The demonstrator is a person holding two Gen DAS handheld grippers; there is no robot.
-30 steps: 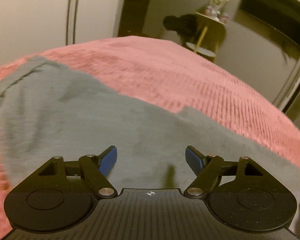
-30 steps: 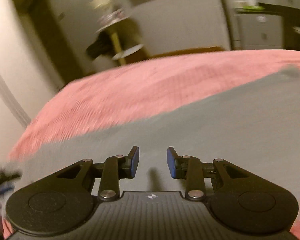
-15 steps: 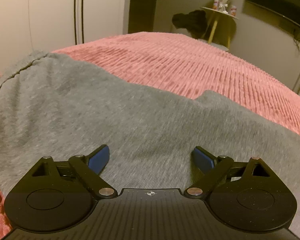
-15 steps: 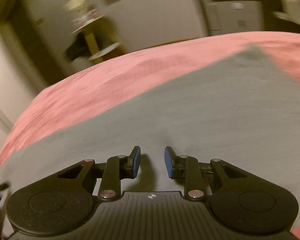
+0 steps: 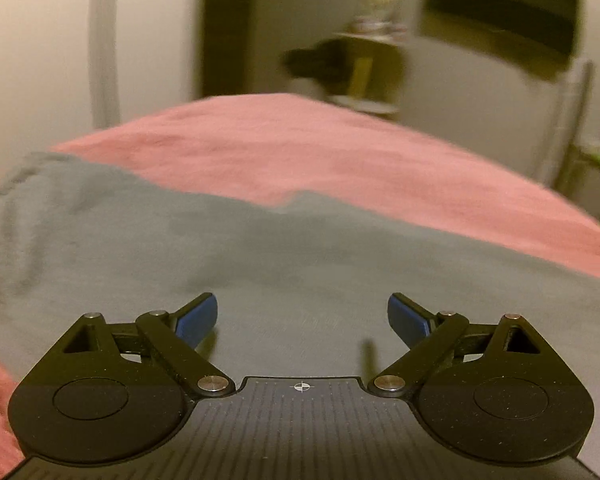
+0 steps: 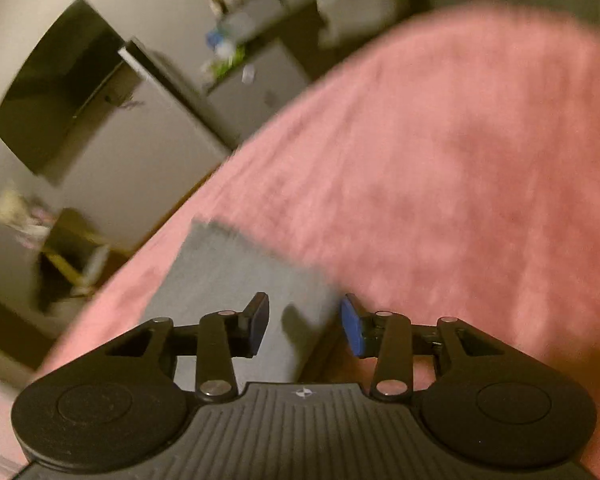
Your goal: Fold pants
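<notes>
1. Two hand-held grippers hang over a pair of grey pants spread flat on a bed with a pink ribbed bedspread. Neither is gripping anything.

2. The left gripper has its blue-padded fingers spread wide, with only flat grey cloth showing between them. It sits low over the broad middle of the pants, probably so it can pinch the cloth or pin it down for a fold.

3. In the left view the pants fill the lower half of the picture, running from the left edge across to the right. A small step in the far edge of the cloth shows near the middle, perhaps where the legs meet, though blur makes this uncertain.

4. The right gripper is partly open, narrower than the left one. It is tilted, so the room beyond looks slanted.

5. Its fingers straddle a long edge of the pants: one pad over grey cloth, the other over the bedspread. That position suits taking hold of the edge near the narrow end, possibly a leg cuff.

6. My guess is that a fold is about to begin; no fold is clearly visible yet.

7. Background: a pale wall, a dark doorway, a small yellow table and a dark screen on the wall, all blurred.
</notes>
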